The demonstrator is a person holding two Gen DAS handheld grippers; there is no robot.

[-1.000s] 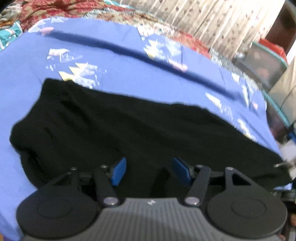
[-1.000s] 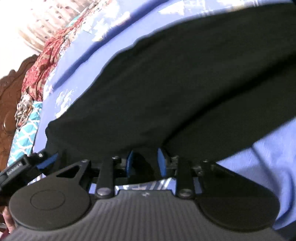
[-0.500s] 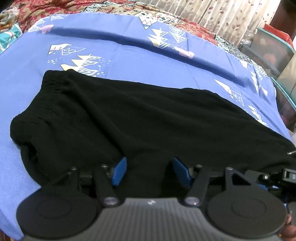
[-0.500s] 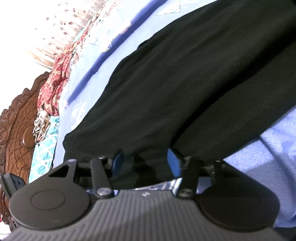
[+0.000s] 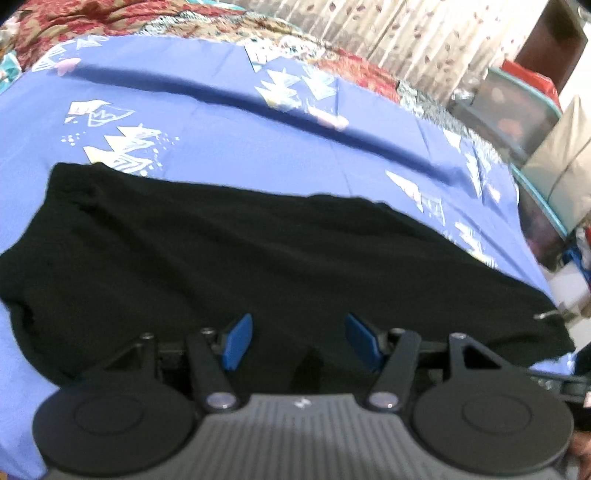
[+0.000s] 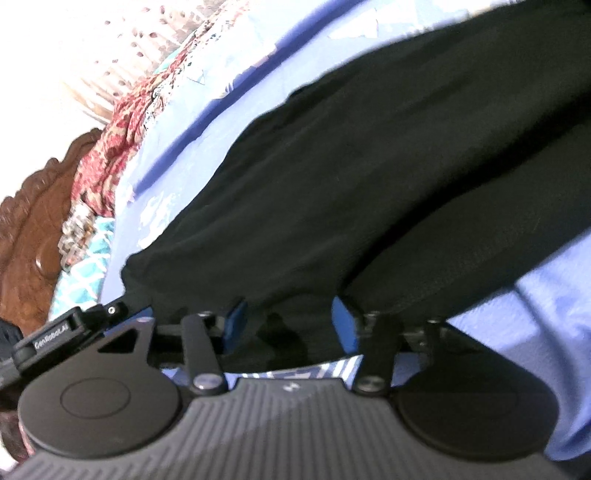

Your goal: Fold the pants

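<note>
Your black soft-fabric pants (image 5: 258, 258) lie spread flat across the bed's blue sheet printed with white triangles (image 5: 221, 129), the gathered waistband end toward the left in the left wrist view and the leg running off to the right.

Your left gripper (image 5: 299, 341) sits low at the near edge of the pants, its blue-padded jaws standing apart, with black cloth lying between them and a small raised fold just in front of the body; the pads do not press on it.

Your right gripper (image 6: 286, 321) sits at the near hem of the same pants (image 6: 369, 184). Its jaws have just been closing, yet they are apart now, with a bunch of black fabric between the blue pads and no clamp visible.

A red patterned blanket (image 5: 74, 18) lies bunched at the far side of the bed, and a carved brown wooden headboard (image 6: 33, 229) shows in the right wrist view.
</note>
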